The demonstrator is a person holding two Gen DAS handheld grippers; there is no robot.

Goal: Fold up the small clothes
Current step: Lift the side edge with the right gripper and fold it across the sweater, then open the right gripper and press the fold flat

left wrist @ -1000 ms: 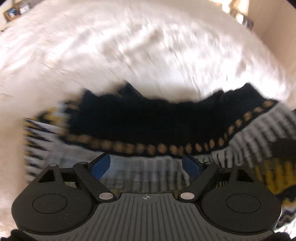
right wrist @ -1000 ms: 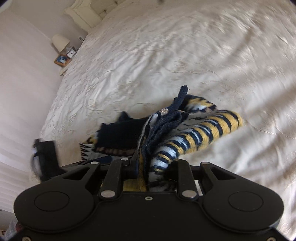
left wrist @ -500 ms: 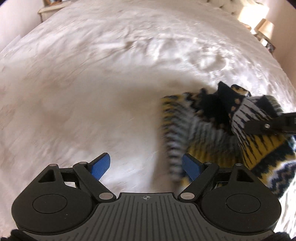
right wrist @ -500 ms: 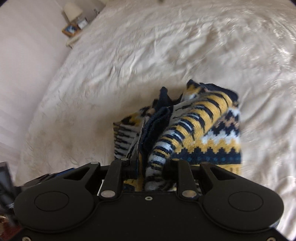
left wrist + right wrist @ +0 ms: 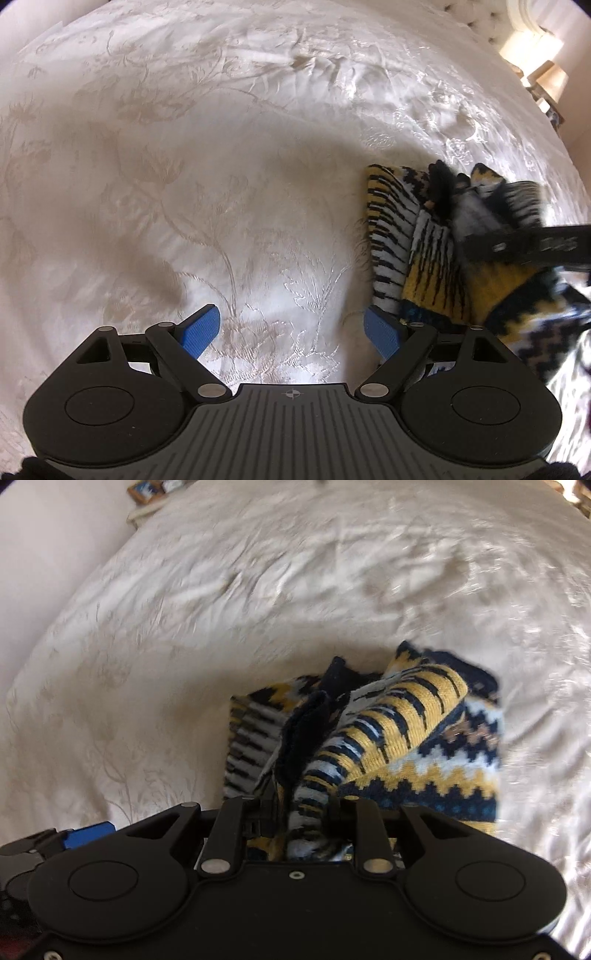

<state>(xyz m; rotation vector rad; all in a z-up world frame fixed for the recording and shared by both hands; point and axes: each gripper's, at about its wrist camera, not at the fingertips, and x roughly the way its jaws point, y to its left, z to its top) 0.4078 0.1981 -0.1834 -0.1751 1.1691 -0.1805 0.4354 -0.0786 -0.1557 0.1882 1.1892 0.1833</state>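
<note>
A small knitted sweater point(image 5: 399, 738), patterned navy, yellow and white, lies bunched on the cream bedspread point(image 5: 184, 627). My right gripper point(image 5: 303, 812) is shut on a fold of the sweater and holds that part lifted, with the cloth pinched between its fingers. In the left wrist view the sweater point(image 5: 432, 266) lies to the right, and the right gripper's black finger point(image 5: 535, 245) crosses over it. My left gripper point(image 5: 291, 328) is open and empty, its blue pads point(image 5: 201, 328) low over bare bedspread just left of the sweater's edge.
The cream embroidered bedspread point(image 5: 184, 166) fills both views. A headboard and a lamp point(image 5: 546, 77) stand at the far right of the left wrist view. A nightstand with a picture frame point(image 5: 147, 491) shows at the top left of the right wrist view.
My left gripper has moved off the sweater to the bare bedspread on its left, open throughout. My right gripper has carried its held fold across, so the sweater lies more doubled over.
</note>
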